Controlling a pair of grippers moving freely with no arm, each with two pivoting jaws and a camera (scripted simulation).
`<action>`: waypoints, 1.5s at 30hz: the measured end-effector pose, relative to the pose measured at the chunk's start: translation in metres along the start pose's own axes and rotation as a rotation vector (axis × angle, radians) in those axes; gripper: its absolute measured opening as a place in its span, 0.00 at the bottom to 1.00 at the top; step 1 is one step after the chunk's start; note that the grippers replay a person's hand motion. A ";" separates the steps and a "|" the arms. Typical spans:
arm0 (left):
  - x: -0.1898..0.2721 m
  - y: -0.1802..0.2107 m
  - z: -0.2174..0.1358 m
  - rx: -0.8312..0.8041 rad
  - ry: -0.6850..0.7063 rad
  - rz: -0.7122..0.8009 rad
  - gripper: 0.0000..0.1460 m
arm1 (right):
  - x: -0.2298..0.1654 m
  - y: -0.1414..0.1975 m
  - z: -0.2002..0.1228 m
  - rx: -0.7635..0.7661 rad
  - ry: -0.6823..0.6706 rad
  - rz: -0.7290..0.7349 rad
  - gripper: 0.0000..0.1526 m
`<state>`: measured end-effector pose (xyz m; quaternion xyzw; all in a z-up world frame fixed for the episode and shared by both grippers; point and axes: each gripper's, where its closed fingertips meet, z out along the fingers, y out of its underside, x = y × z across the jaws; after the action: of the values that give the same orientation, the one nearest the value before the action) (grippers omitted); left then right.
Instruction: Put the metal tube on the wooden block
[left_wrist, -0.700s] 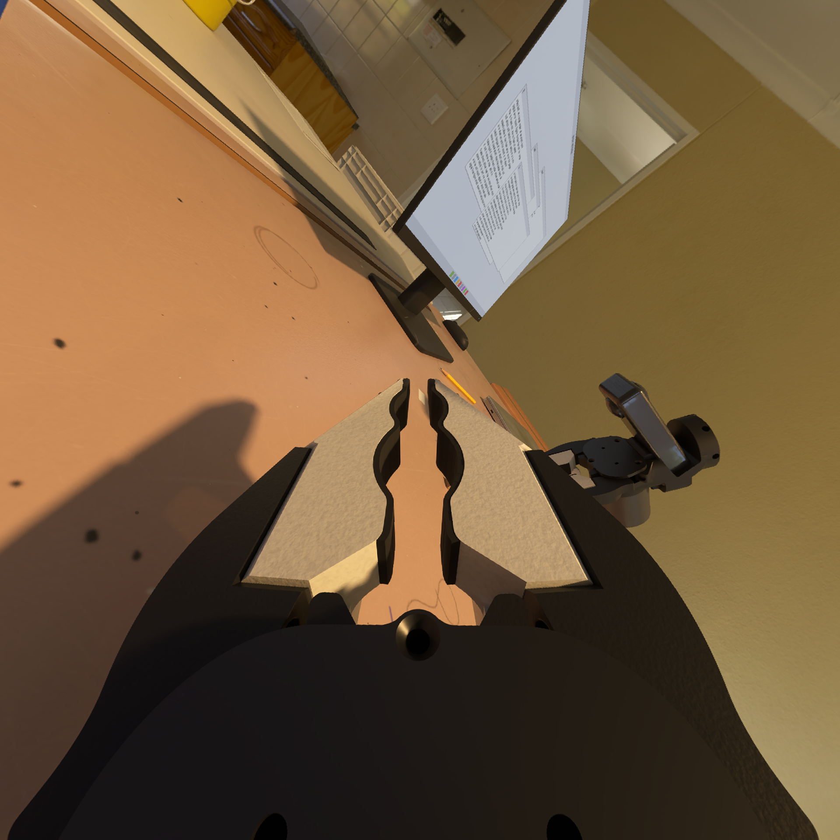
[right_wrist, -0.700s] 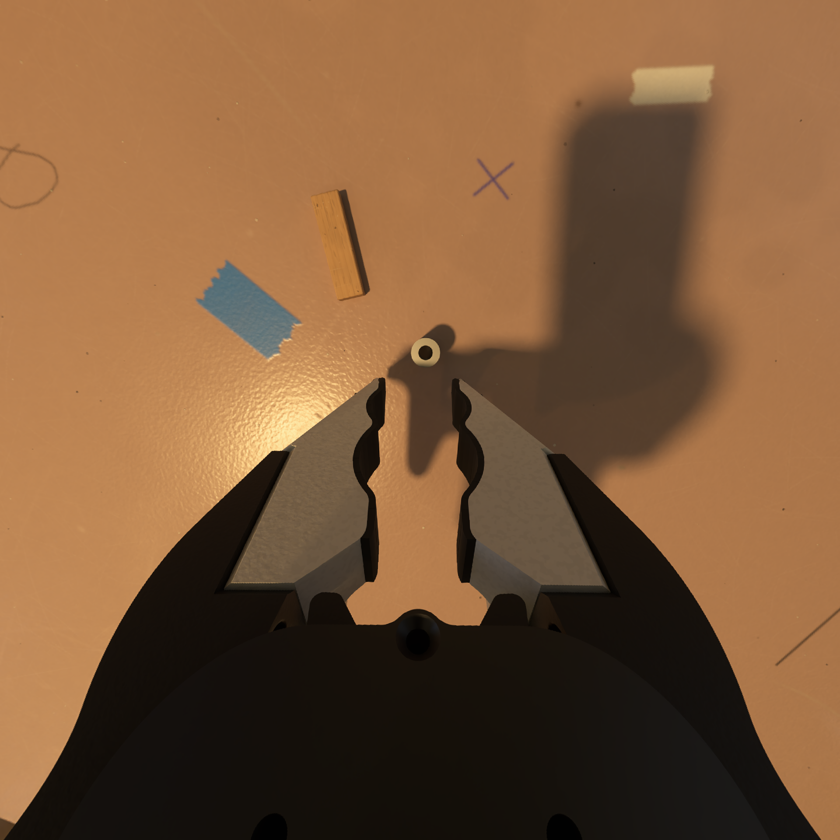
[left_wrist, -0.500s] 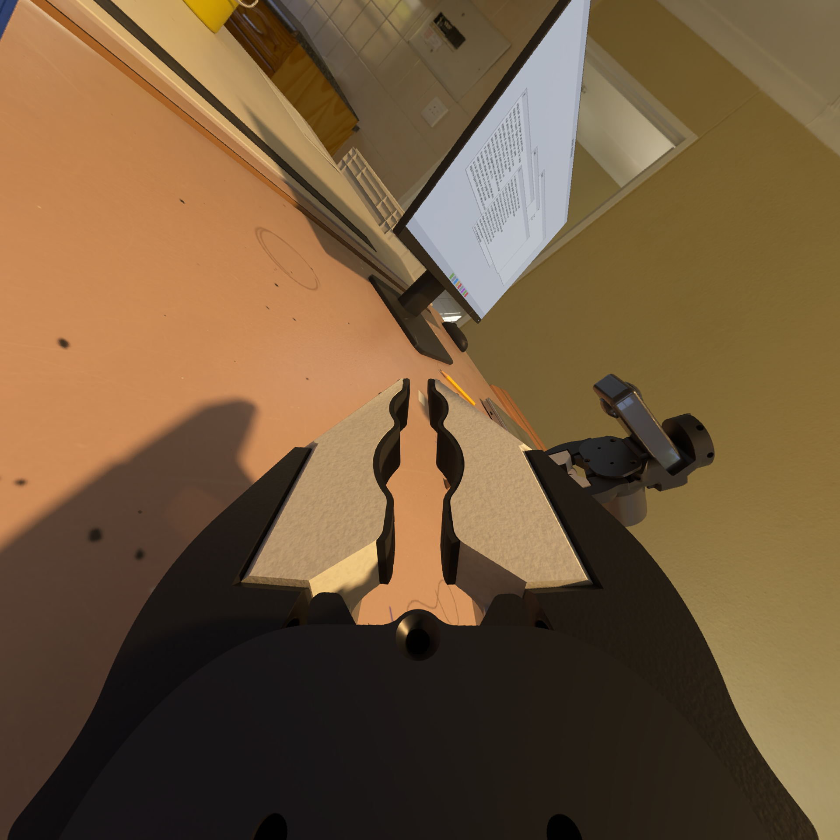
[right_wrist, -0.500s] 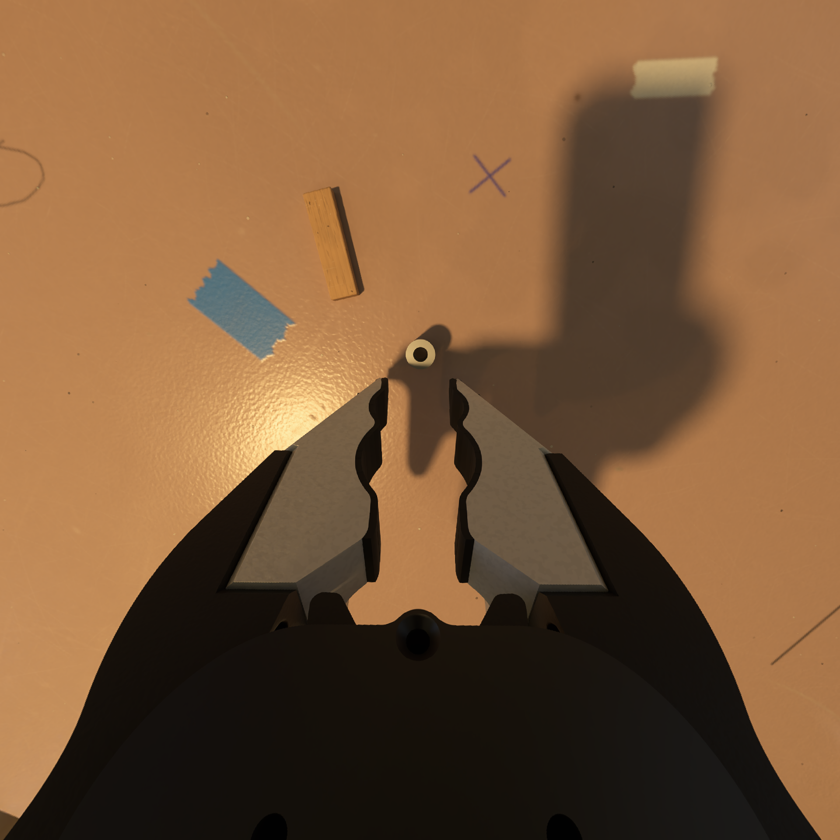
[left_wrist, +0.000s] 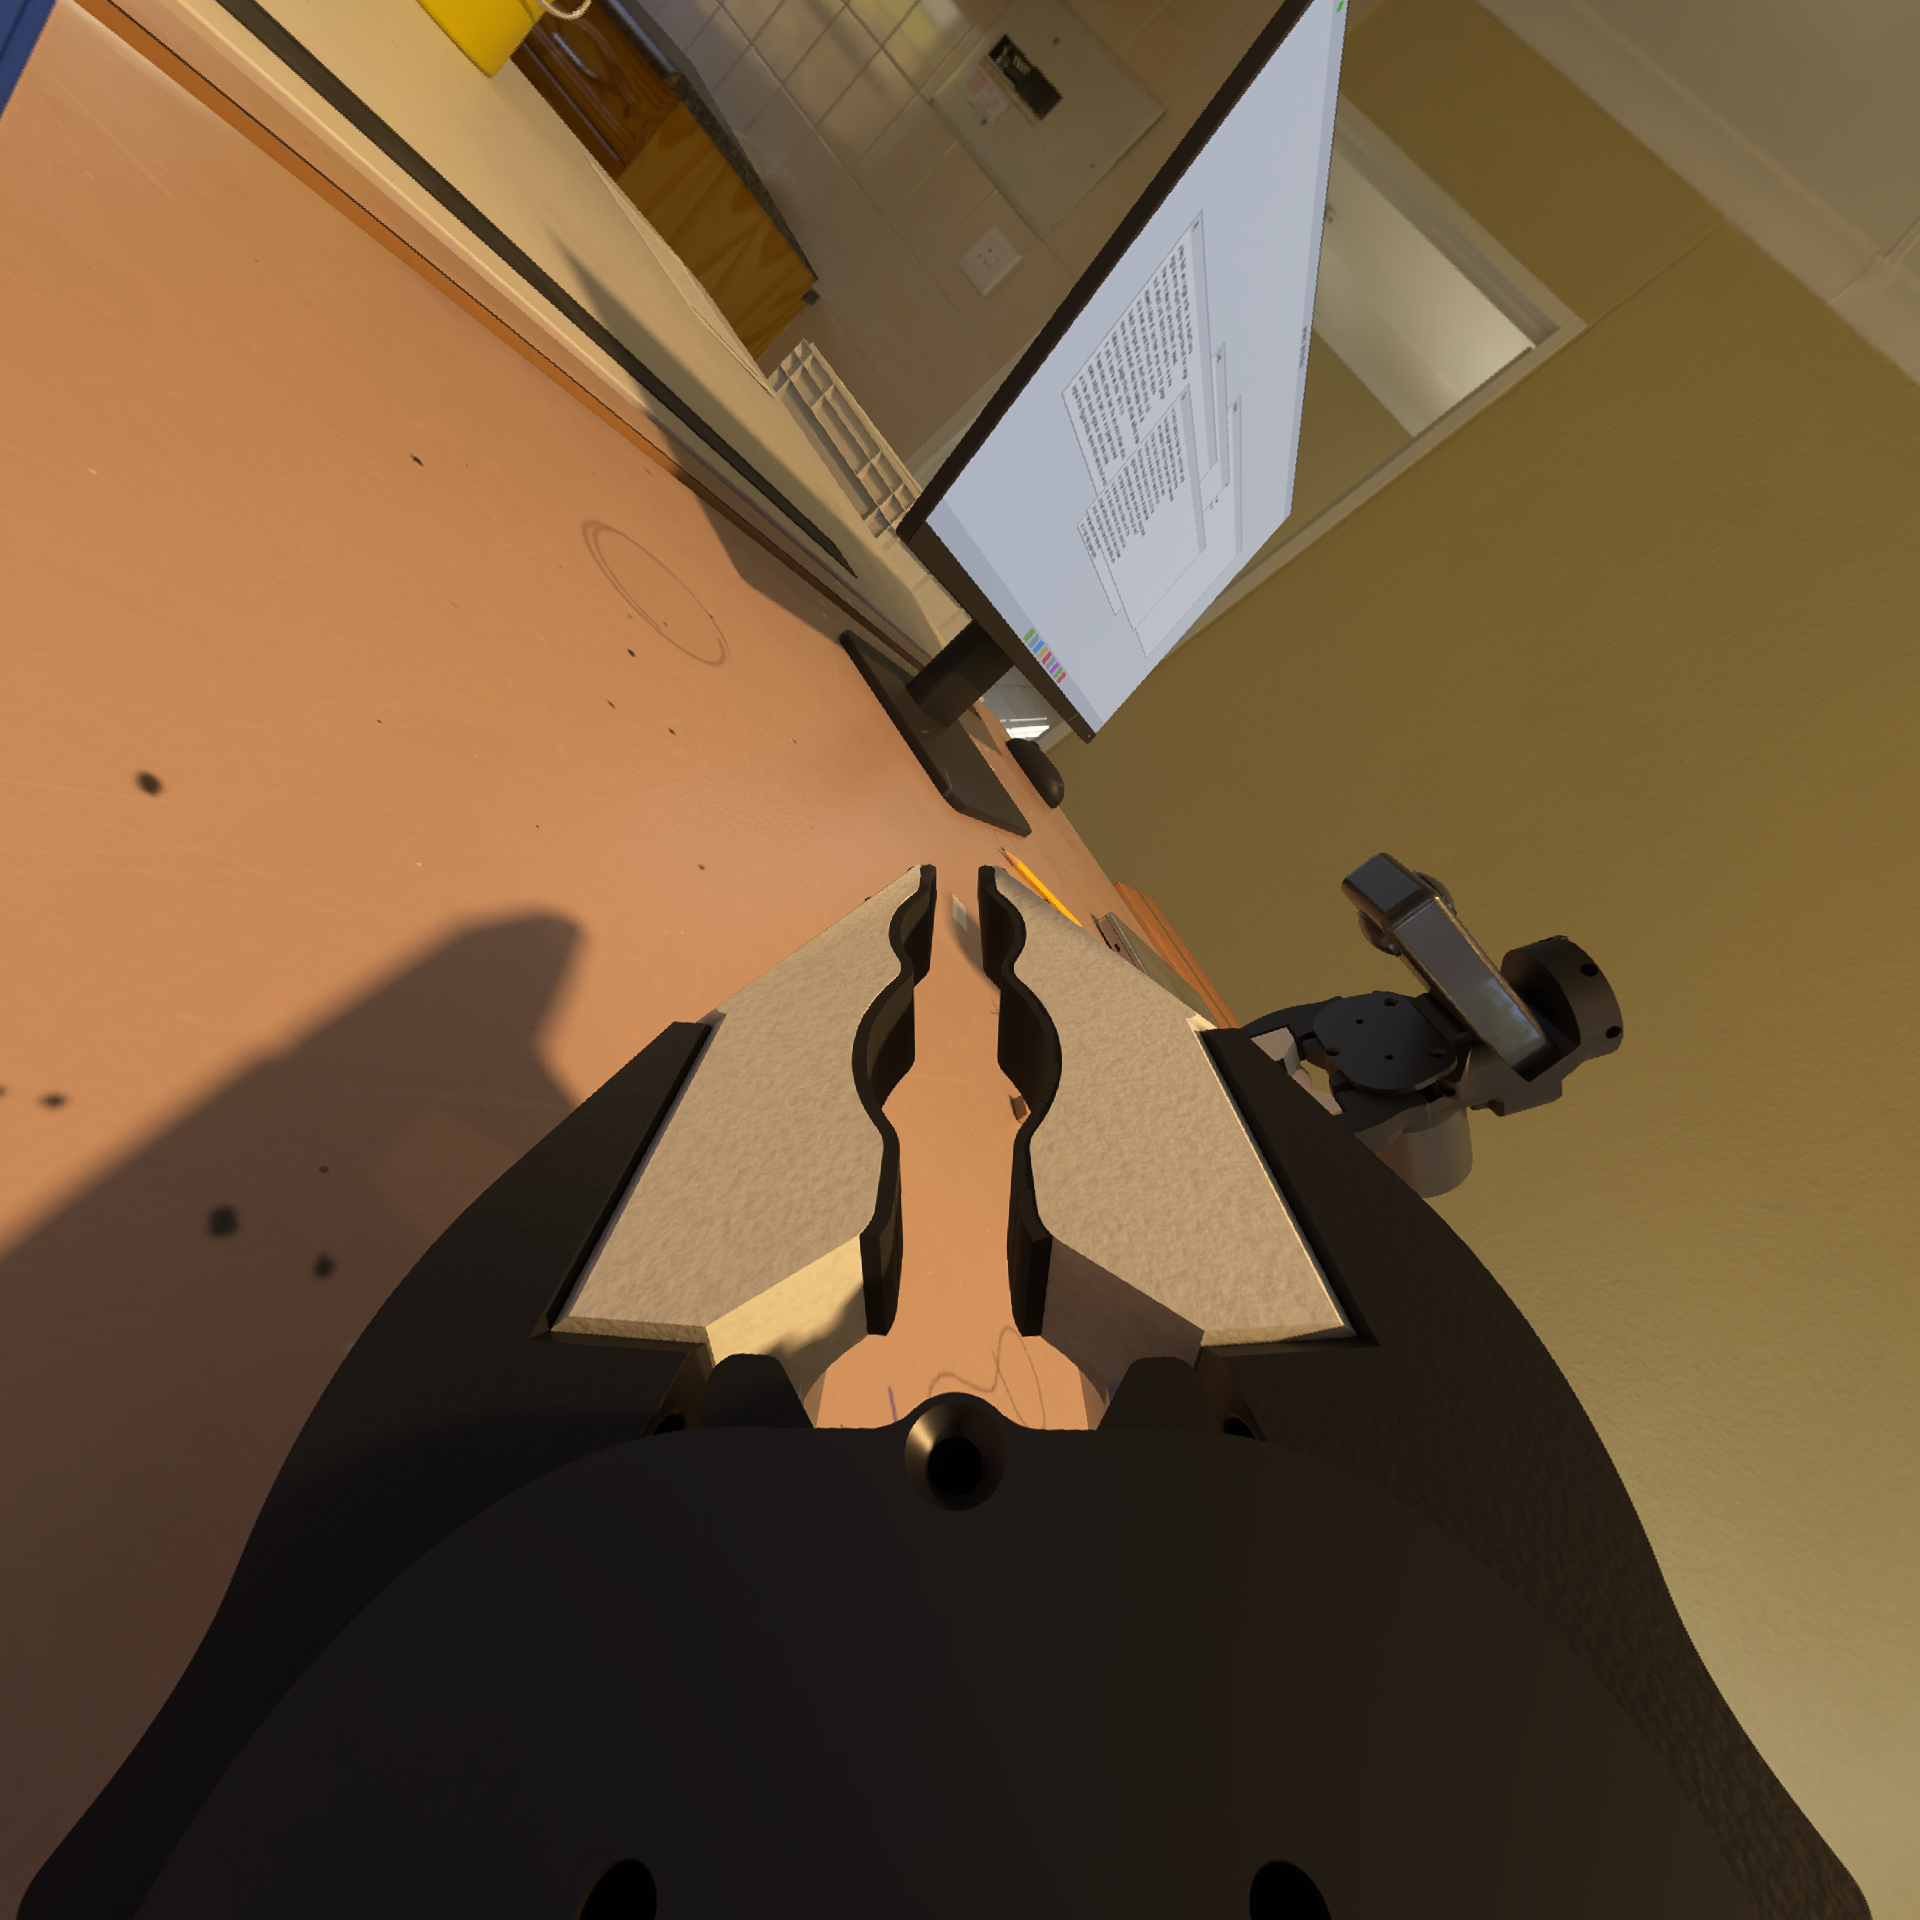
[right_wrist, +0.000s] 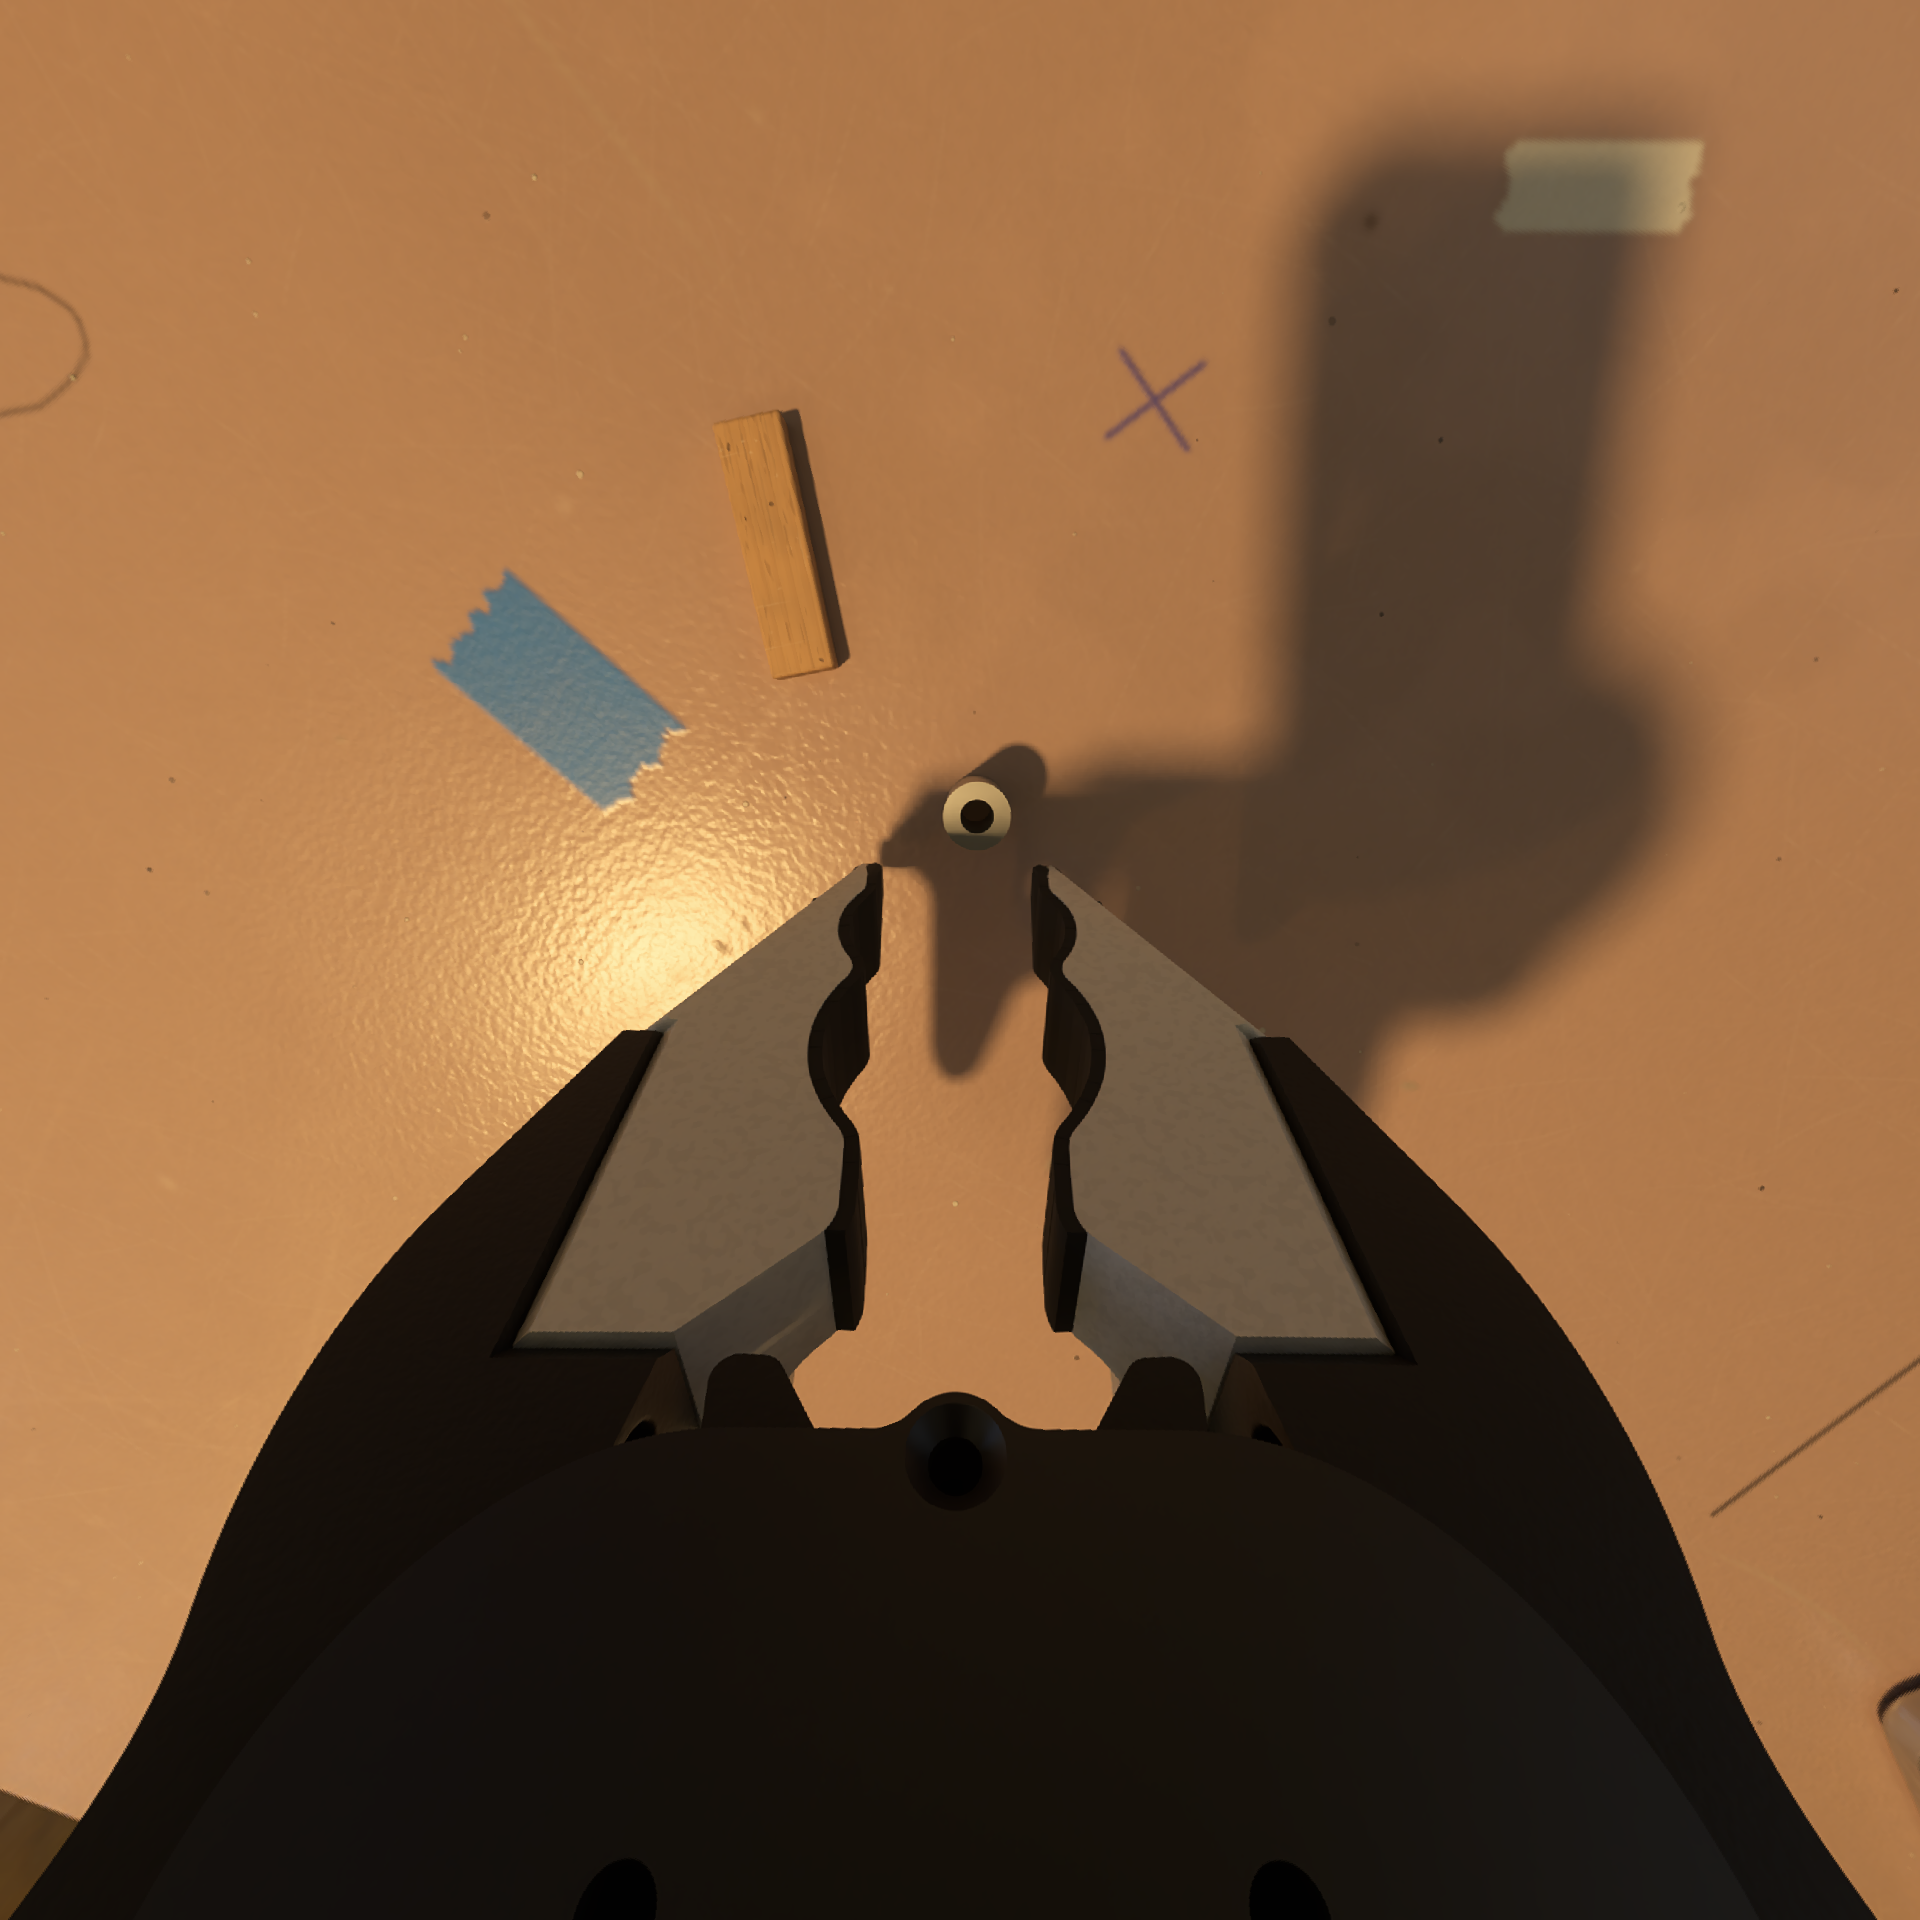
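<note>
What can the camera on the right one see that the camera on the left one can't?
Only the right wrist view shows the metal tube standing on end just ahead of the open right hand-held gripper, the wooden block, blue tape, pale tape and a drawn cross. Only the left wrist view shows the monitor, a pencil and its own left hand-held gripper. Both show the orange table.
</note>
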<state>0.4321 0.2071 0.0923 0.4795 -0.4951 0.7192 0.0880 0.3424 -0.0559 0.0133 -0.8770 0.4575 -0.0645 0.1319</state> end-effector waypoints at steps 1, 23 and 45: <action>0.000 0.000 0.000 0.000 0.000 -0.001 0.05 | 0.000 -0.001 0.000 0.003 -0.002 0.000 0.20; -0.002 -0.001 -0.001 0.007 0.002 -0.013 0.05 | -0.008 -0.033 -0.006 0.077 0.004 -0.062 0.08; -0.004 -0.010 -0.008 0.053 0.025 -0.053 0.05 | -0.050 -0.093 -0.040 0.417 -0.734 0.408 0.08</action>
<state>0.4359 0.2197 0.0953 0.4855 -0.4619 0.7354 0.1006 0.3772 0.0293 0.0792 -0.6889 0.5208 0.1866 0.4683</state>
